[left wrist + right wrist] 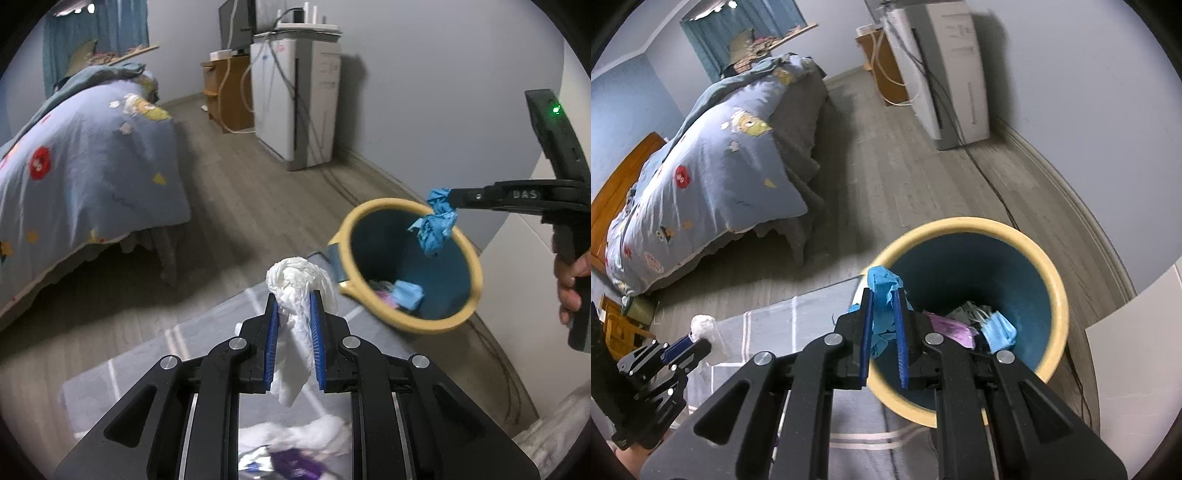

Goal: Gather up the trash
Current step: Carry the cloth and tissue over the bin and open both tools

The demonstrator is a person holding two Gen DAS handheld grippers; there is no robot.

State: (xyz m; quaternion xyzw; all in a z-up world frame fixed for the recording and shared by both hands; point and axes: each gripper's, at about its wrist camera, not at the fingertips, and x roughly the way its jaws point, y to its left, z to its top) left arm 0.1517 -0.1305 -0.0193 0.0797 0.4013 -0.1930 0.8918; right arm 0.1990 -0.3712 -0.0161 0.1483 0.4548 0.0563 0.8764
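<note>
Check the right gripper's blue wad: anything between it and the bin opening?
Nothing visible does. The right gripper holds the blue crumpled paper just over the yellow-rimmed bin, whose mouth is open. The left gripper, holding the white tissue wad, sits off to the side.

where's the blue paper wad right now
The blue paper wad is pinched in the right gripper, hanging over the rim of the yellow bin.

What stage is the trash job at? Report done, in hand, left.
Done: a blue wad and purple scrap lie in the bin.
In hand: right gripper holds blue paper over the bin; left gripper holds white tissue beside it.
Left: dropping both, plus litter under the left gripper.
</note>
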